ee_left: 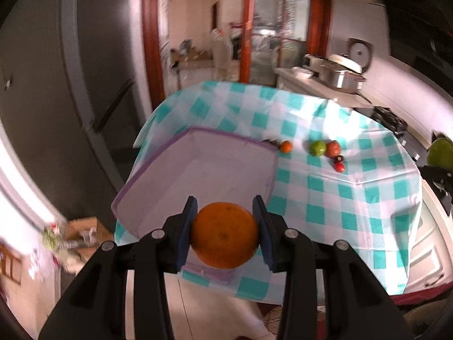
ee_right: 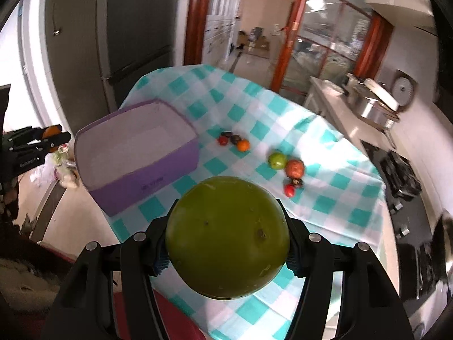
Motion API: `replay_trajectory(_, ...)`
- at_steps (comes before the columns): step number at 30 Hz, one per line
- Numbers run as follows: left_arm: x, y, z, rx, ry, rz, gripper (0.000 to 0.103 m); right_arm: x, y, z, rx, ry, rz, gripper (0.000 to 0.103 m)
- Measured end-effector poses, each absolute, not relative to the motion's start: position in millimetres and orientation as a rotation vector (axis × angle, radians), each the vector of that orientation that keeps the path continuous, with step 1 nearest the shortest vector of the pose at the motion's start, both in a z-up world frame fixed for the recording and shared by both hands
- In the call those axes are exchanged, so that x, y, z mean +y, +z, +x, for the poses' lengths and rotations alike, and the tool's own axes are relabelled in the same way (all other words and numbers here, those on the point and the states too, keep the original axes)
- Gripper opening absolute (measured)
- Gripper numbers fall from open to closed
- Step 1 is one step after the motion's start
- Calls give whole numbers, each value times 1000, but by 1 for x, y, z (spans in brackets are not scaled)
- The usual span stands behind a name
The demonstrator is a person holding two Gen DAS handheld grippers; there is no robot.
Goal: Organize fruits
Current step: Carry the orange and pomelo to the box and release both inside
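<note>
My left gripper (ee_left: 225,212) is shut on an orange (ee_left: 225,235) and holds it above the near edge of the empty purple box (ee_left: 170,144). My right gripper (ee_right: 226,221) is shut on a large green fruit (ee_right: 228,236) above the table's near side; that fruit also shows at the right edge of the left wrist view (ee_left: 440,153). The purple box (ee_right: 147,181) stands on the left of the checked cloth. Loose on the cloth lie a small orange (ee_right: 243,145), a green apple (ee_right: 277,160), a red apple (ee_right: 295,168) and small red fruits (ee_right: 289,190).
The table carries a teal and white checked cloth (ee_right: 325,204). A dark fridge (ee_left: 56,99) stands to the left. A counter with metal pots (ee_right: 373,107) and a stove (ee_right: 402,175) lies to the right. A doorway with red-brown frames is behind.
</note>
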State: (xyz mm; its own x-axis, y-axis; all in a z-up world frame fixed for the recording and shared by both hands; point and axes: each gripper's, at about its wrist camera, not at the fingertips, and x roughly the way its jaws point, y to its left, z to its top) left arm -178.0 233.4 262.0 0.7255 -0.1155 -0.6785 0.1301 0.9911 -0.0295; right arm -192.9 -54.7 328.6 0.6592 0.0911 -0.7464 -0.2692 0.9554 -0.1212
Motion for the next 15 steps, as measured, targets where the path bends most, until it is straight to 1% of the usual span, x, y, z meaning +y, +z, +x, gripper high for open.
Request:
replay_trajectory(6, 248, 238, -153, 820, -61, -16, 41, -7, 304, -131, 856, 355, -288, 61)
replay_trajectory(15, 259, 193, -74, 988, 63, -112, 41, 100, 248, -9, 929, 650, -316, 61)
